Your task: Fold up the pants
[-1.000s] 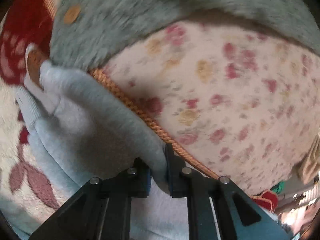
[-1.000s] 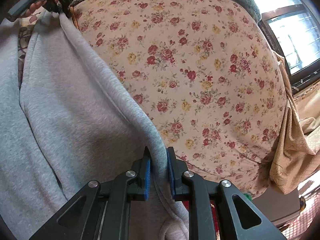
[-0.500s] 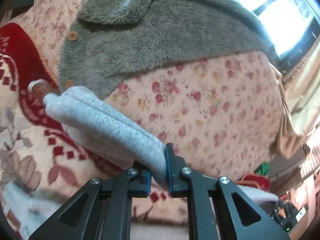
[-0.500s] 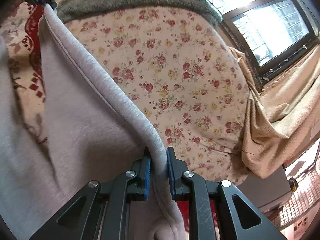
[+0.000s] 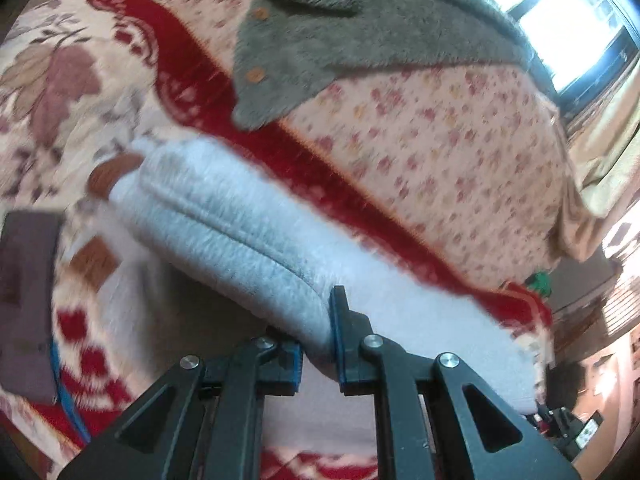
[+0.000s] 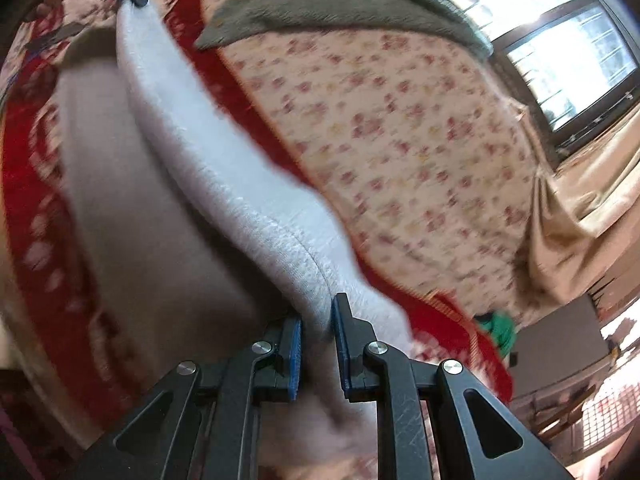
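Both grippers, left [image 5: 318, 354] and right [image 6: 318, 354], are clamped on one pants [image 5: 224, 232] edge, so you lift it taut above the bed [image 5: 440, 152].

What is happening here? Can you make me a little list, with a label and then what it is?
Held thing: grey pants, one thick edge stretched between both grippers
Left gripper: shut on the pants
Right gripper: shut on the pants
Underneath: red patterned blanket beside a floral sheet
Nearby: fuzzy grey jacket with buttons, lying on the sheet
Background: bright window, beige curtain
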Demonstrator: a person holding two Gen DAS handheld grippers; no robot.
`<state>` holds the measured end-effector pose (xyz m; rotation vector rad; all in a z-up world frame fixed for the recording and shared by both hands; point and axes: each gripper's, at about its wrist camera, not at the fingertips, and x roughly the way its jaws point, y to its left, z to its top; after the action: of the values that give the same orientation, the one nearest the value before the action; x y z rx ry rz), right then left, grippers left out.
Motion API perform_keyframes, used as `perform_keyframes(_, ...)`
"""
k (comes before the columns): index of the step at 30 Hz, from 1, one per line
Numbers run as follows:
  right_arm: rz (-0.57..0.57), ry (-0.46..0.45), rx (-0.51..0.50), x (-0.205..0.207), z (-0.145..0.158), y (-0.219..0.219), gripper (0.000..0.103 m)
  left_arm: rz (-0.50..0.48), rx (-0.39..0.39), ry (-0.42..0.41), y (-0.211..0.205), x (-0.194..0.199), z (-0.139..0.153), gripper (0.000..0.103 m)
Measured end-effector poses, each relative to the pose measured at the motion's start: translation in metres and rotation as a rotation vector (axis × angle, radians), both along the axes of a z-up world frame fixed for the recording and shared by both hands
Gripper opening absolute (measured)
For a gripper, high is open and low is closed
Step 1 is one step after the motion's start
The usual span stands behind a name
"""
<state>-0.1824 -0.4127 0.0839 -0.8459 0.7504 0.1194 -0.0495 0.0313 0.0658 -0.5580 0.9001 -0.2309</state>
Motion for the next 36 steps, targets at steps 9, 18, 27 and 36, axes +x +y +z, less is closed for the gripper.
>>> perform_keyframes(9,-0.072,0.099,0.083,-0.019,-0.032,-0.002,0.015,0.060,-0.085,0.052,0.016,-0.036,-0.036,0.012)
perform_keyframes(18,-0.116,0.127,0.234,-0.023,-0.050,-0.010,0.030,0.112,-0.023,0.069,0.019,-0.044,-0.042,0.060)
perform_keyframes(27,-0.275,0.181,0.618,-0.030,-0.024,-0.061,0.084,0.230,0.092,0.005,0.023,-0.066,-0.021,0.082)
perform_keyframes(36,-0.636,0.193,1.057,-0.038,-0.025,-0.175,0.084,-0.009,0.211,-0.165,-0.070,-0.078,0.027,0.084)
